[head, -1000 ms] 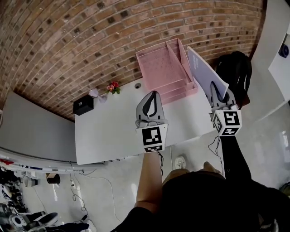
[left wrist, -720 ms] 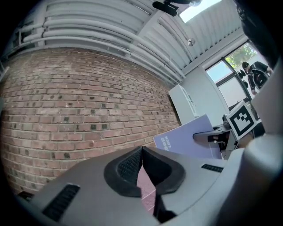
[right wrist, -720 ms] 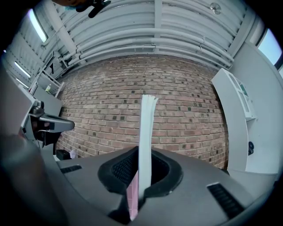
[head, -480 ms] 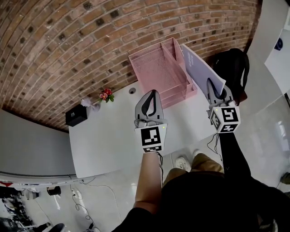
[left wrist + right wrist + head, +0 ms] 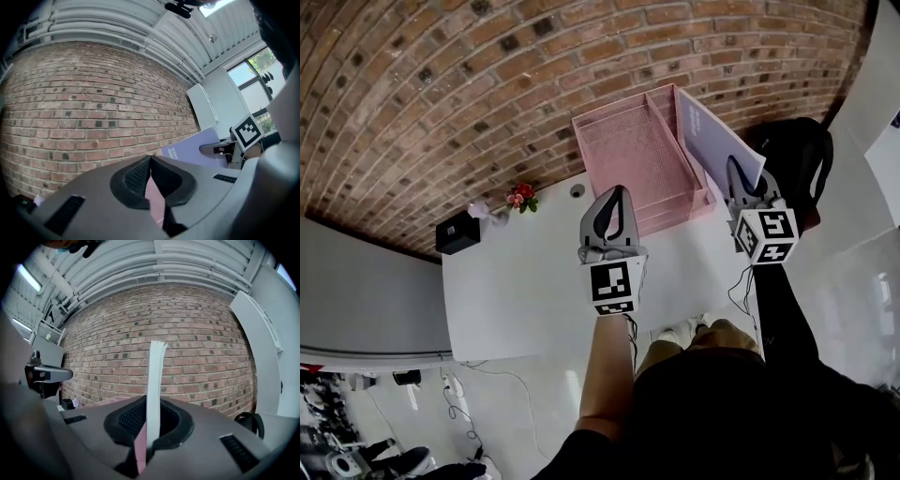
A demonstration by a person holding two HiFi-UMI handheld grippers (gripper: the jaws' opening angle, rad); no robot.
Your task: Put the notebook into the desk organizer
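— Notebook (image 5: 717, 141): where is it?
— Off the tabletop (image 5: 516, 281), in the air above its far right corner. It stands on edge, tilted, right at the right-hand wall of the desk organizer (image 5: 628, 155). From the head view I cannot tell whether it touches that wall.
— What has hold of it?
— The right gripper (image 5: 737, 173). Its jaws are nearly together, pinching the notebook's lower edge. In the right gripper view the pale cover runs edge-on straight up between the two pads.
— And the left gripper (image 5: 617, 194)?
— Closed and empty. In the left gripper view the two tips meet with nothing between them; only a sliver of the pink organizer shows through the gap lower down. It hangs above the middle of the tabletop, near the organizer's near edge, pointing at the brick wall (image 5: 487, 84).
— Where does the organizer sit?
— At the far right corner of the tabletop, along the wall. It is pink mesh, with a wide tray and a narrower slot on its right side. I see nothing lying in it.
— Anything else on the tabletop?
— A small black box (image 5: 457, 234) at the far left corner, and a sprig of pink flowers (image 5: 520, 197) just beside it along the far edge. A black bag (image 5: 792, 155) sits off the right end.
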